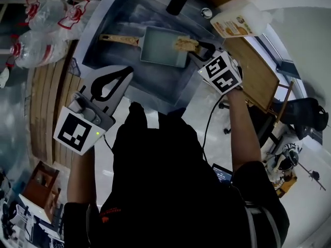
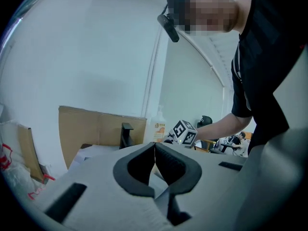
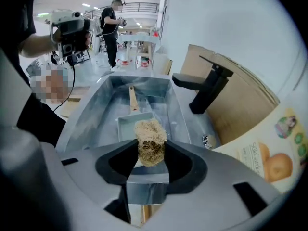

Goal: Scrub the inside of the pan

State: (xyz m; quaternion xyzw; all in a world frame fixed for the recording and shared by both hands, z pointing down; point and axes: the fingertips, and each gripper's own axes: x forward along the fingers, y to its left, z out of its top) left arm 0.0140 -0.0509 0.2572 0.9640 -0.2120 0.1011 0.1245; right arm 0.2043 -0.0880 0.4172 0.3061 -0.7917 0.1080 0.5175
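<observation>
Two risks: loofah scrubber (image 3: pixel 150 136) slipping from right gripper (image 3: pixel 150 152) pinch above rectangular pan (image 1: pixel 160 46); unheld pan skidding. Left gripper (image 2: pixel 155 160) pressed together, empty, well away from pan.

One pan (image 1: pixel 161 48), one sink (image 1: pixel 124 15), one tap (image 3: pixel 208 88), one soap bottle (image 1: pixel 235 22), one scrubber (image 3: pixel 150 139), and two grippers: left gripper (image 1: pixel 127 72), right gripper (image 1: pixel 190 45).
</observation>
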